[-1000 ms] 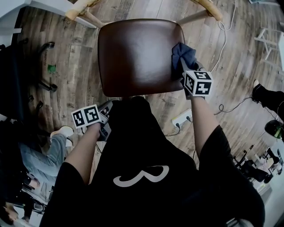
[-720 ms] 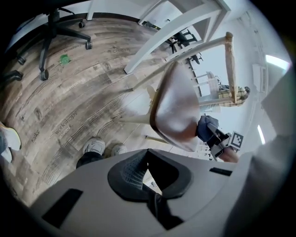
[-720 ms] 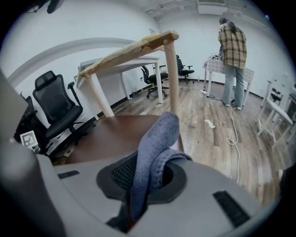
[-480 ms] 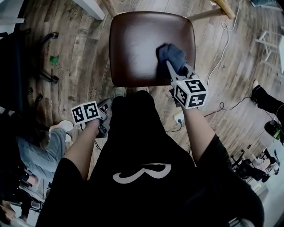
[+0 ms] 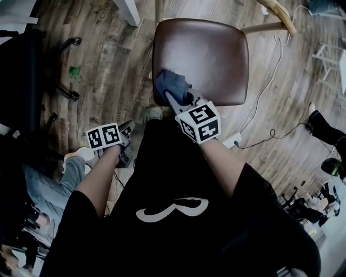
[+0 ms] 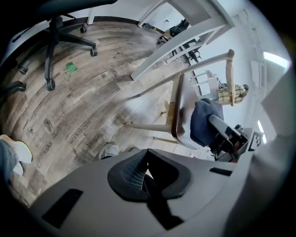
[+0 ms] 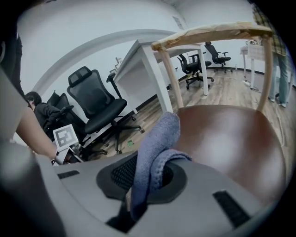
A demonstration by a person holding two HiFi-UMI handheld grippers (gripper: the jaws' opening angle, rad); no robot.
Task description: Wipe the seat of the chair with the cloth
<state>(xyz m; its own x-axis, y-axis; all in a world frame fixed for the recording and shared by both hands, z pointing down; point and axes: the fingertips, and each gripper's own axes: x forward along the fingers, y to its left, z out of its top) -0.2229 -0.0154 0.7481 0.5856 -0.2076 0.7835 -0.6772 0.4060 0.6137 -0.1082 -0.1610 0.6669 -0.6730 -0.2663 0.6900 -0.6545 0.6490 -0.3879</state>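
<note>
The brown chair seat fills the upper middle of the head view. A blue cloth lies bunched on its near-left corner, and my right gripper is shut on it, pressing it onto the seat. In the right gripper view the cloth hangs folded between the jaws, with the seat ahead. My left gripper hangs over the floor left of the chair with its jaws together and nothing in them. The left gripper view shows that gripper, the seat edge-on and the cloth.
The chair's wooden backrest rises behind the seat. A black office chair stands at the left and a white table leg at the top. A power strip with cables lies on the wood floor. A seated person is at the lower left.
My right gripper has dragged the cloth across the seat, from its right side to the near-left corner. The left gripper has stayed where it was.
</note>
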